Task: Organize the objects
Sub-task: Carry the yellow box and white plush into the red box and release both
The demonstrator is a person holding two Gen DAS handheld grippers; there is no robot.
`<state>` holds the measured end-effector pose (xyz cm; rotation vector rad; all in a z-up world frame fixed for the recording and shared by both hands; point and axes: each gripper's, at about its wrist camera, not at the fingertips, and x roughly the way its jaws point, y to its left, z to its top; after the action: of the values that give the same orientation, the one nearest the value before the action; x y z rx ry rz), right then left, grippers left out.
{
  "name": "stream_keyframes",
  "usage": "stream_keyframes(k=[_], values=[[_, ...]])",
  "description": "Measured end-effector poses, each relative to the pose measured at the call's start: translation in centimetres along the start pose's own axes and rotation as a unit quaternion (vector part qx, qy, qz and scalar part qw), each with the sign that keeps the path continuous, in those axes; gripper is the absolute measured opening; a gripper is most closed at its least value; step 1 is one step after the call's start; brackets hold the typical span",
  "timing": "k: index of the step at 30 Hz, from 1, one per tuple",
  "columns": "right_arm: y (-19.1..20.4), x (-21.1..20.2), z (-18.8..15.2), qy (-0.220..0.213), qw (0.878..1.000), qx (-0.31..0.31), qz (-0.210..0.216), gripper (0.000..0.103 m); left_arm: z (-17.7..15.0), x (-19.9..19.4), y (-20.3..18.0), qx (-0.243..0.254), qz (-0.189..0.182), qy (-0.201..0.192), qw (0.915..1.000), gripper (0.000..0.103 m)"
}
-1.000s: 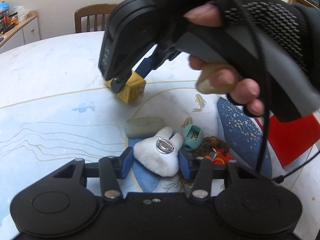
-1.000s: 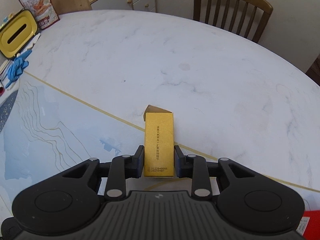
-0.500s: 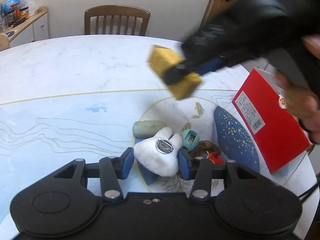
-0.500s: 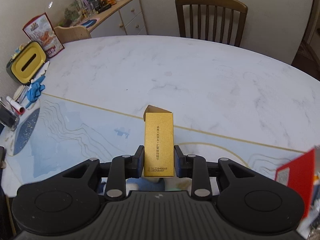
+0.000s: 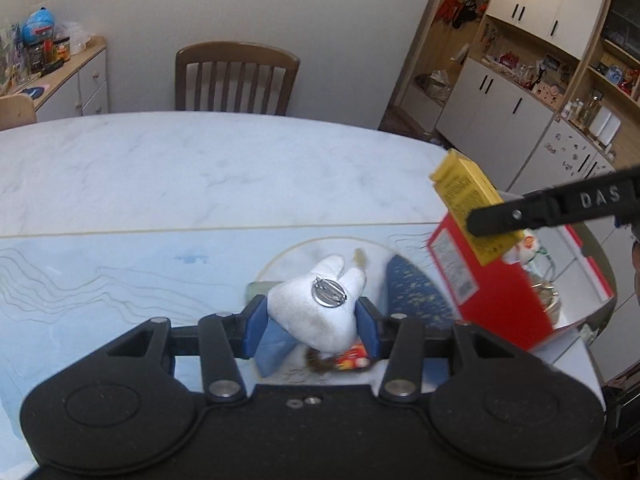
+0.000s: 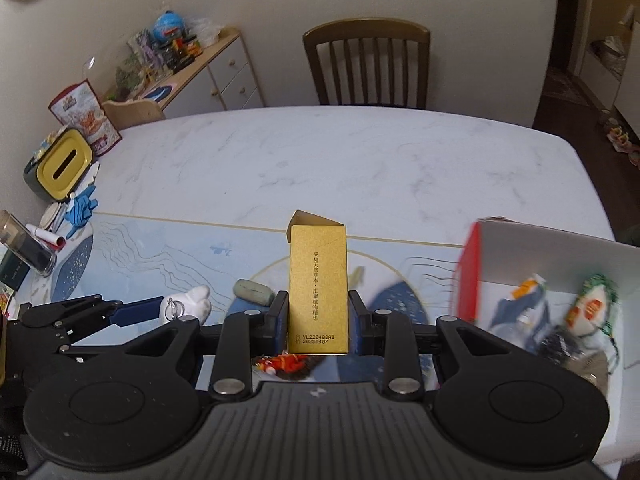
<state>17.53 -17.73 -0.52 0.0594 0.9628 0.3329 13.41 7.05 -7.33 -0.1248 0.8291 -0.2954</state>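
My right gripper [image 6: 318,316] is shut on a tall gold carton [image 6: 318,286], held upright in the air above the table mat. In the left wrist view that gold carton [image 5: 466,196] hangs over the near wall of a red box [image 5: 496,300] at the right. My left gripper [image 5: 310,320] is shut on a white tooth-shaped plush [image 5: 316,312] with a metal pin on it, lifted off the mat. From the right wrist view the plush [image 6: 188,306] shows at the left, and the red box [image 6: 532,280] holds several items.
A green soap bar [image 6: 254,291] and a red-orange trinket [image 6: 282,362] lie on the blue patterned mat [image 5: 100,272]. A yellow-lidded tissue box [image 6: 60,166], blue gloves [image 6: 82,208] and bottles crowd the table's left edge. A wooden chair [image 5: 236,78] stands behind the marble table [image 5: 180,168].
The right gripper has carried the gold carton up off the table and across to the right, over the red box. The left gripper has lifted the plush higher.
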Motion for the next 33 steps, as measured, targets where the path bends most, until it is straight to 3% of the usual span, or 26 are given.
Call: stream_keyframes(k=[10, 20, 33], values=[[-8.2, -6.0, -2.9, -0.029, 0.998, 0.049, -0.032, 0.028, 1.5, -1.0, -7.0, 0.027, -0.025, -0.014, 0.9992, 0.046], [-17.1, -9.2, -5.9, -0.033, 0.992, 0.096, -0.076, 0.029, 2.2, 1.3, -15.2, 0.068, -0.048, -0.009, 0.9965, 0.046], [-24.8, -7.3, -7.6, -0.011, 0.988, 0.112, -0.109, 0.029, 1.5, 8.2, -24.1, 0.098, -0.075, 0.052, 0.991, 0.046]])
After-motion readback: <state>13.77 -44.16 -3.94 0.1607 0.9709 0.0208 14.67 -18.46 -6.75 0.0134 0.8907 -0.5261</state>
